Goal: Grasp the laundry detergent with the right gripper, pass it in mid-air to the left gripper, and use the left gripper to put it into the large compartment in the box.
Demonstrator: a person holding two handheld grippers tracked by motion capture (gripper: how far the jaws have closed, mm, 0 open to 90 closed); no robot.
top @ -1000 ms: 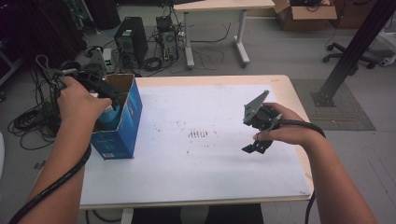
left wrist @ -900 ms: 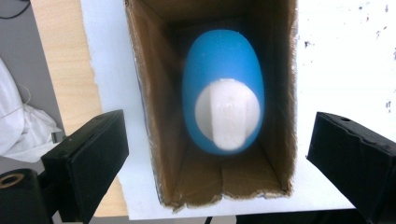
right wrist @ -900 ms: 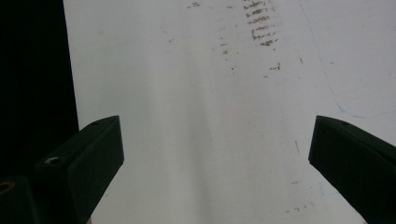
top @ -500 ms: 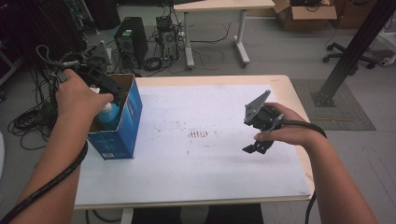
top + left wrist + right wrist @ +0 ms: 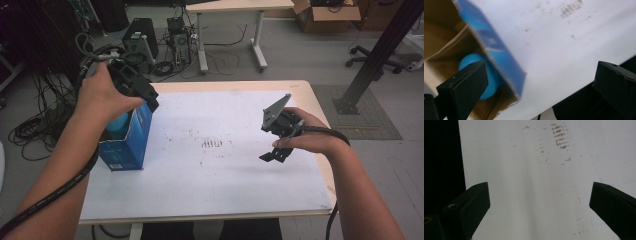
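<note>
- Blue ball [image 5: 477, 75] is sitting down inside the open blue cardboard box [image 5: 127, 145] at the left side of the table [image 5: 225, 200].
- left gripper [image 5: 145, 97] hangs over the box's top edge; its jaws have just been opening, now spread wide with nothing between them.
- right gripper [image 5: 272, 152] hovers above the white tabletop, jaws released and empty, well apart from the box.

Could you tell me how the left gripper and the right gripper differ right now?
The left gripper is raised above the blue box, which holds a blue ball; the right gripper hangs over bare white table. Both are open with nothing between their fingers.
</note>
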